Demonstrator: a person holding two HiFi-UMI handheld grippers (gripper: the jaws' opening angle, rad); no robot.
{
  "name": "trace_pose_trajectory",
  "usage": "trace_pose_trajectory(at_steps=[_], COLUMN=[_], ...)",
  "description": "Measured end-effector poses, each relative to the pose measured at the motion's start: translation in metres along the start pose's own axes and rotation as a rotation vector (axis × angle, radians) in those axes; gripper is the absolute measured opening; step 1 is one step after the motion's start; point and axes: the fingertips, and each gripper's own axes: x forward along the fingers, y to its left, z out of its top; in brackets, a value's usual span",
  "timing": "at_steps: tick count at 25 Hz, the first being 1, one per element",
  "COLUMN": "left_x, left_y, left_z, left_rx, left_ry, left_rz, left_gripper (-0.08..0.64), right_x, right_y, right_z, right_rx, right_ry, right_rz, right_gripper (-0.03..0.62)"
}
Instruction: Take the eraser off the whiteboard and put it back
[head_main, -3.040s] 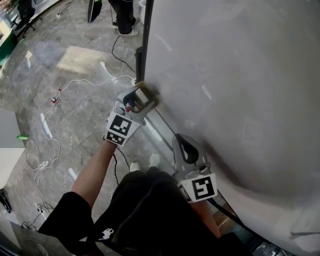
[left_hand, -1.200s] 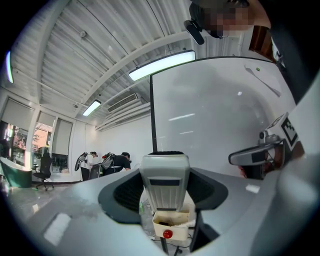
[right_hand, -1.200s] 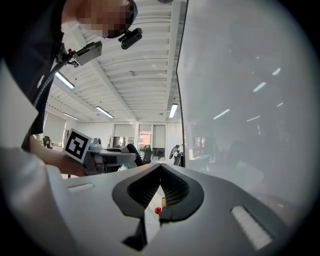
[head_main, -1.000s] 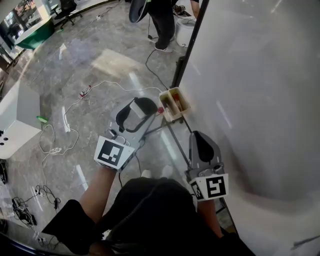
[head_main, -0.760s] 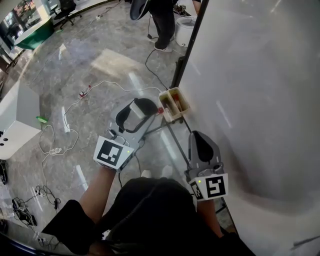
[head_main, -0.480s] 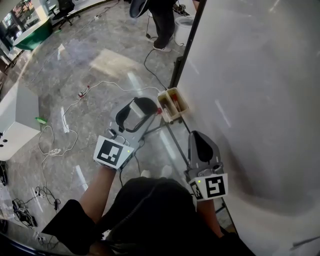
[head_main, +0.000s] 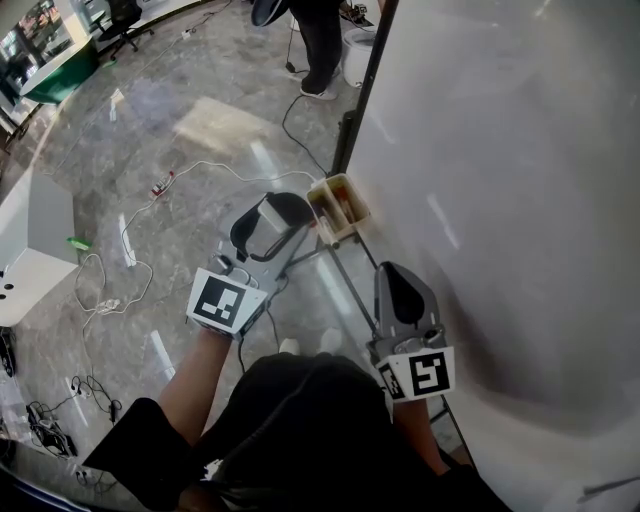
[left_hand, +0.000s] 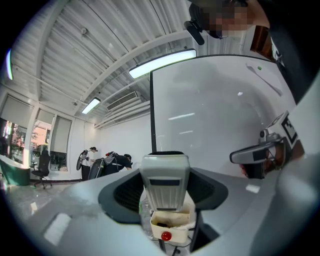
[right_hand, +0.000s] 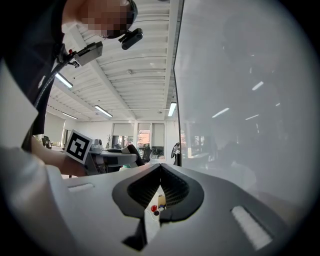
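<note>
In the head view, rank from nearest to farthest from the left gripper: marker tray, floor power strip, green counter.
1. Marker tray, just right of the left gripper.
2. Power strip, on the floor to its left.
3. Green counter, far top left.

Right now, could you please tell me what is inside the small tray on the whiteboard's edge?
The tray holds something red and something dark, perhaps markers. In the left gripper view the eraser, clamped in the left tongs, covers its back part.

Glossy smooth whiteboard (head_main: 500, 150); polished stone floor (head_main: 150, 150); ribbed plastic eraser (left_hand: 165, 182).
</note>
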Motion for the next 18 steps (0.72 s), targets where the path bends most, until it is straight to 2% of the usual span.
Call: trace_pose_trajectory(at_steps=[7,18], left_x=[0.018,0.052], left_y=[-0.002,-0.008], left_z=[-0.015,-0.033], left_rx=[0.005,0.046], left_ry=[0.024,0.041], left_rz=[-0.018,-0.087], left_gripper=[0.276,0.276], right_x=[0.001,0.000], right_y=[-0.007,-0.017], right_z=[-0.005,-0.013], right_rx=[0.005,0.006], right_ry=[0.006,0.029], right_rz=[-0.002,-0.008], right_gripper=[0.009,0.009])
